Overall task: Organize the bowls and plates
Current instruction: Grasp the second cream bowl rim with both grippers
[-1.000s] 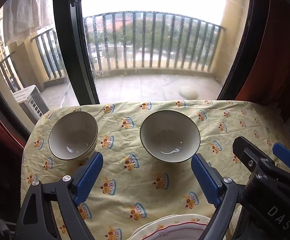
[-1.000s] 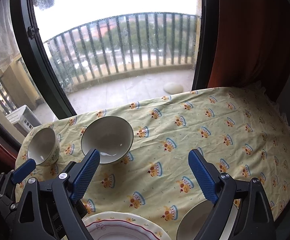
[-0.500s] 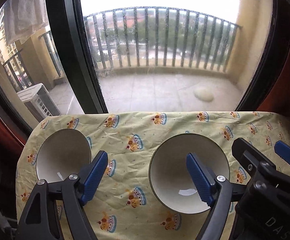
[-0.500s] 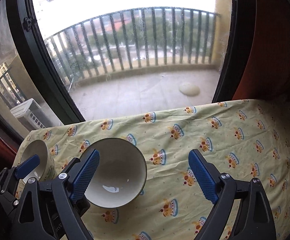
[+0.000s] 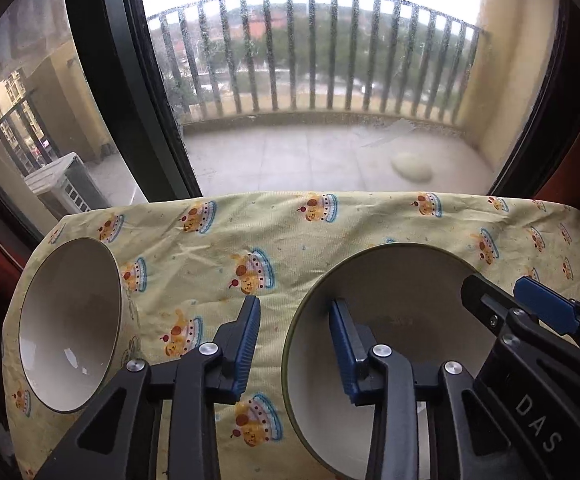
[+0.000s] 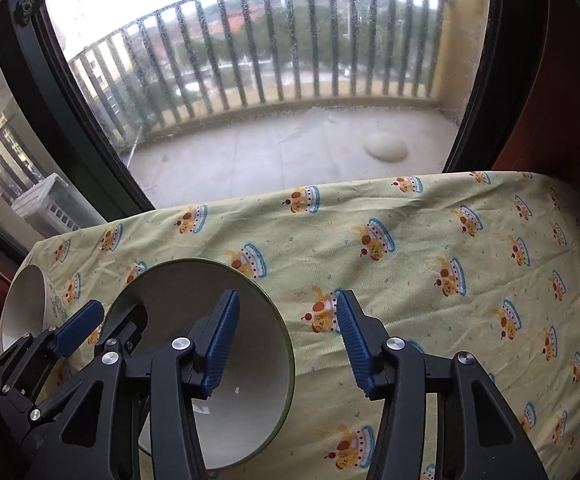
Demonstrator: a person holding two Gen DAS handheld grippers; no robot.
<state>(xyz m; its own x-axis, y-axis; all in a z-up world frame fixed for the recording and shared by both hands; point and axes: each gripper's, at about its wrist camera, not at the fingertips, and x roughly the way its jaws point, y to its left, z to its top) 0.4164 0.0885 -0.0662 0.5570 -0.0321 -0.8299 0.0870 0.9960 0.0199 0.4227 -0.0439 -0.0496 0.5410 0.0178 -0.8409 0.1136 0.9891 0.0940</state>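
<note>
Left gripper [image 5: 294, 344], right gripper [image 6: 285, 340]: ribbed blue pads closing astride glossy round bowl [image 5: 402, 280] rim, no contact yet.

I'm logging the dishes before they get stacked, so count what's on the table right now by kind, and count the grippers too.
Bowls: 2, the larger bowl and the smaller bowl, both on the tablecloth.
Plates: 0 in view.
Grippers: 2, the left gripper and the right gripper, each closing astride the larger bowl's rim.
Total: 4.

place: home | cues: balcony railing [image 5: 310, 52], tablecloth [image 6: 410, 264], bowls [image 5: 69, 336]
</note>
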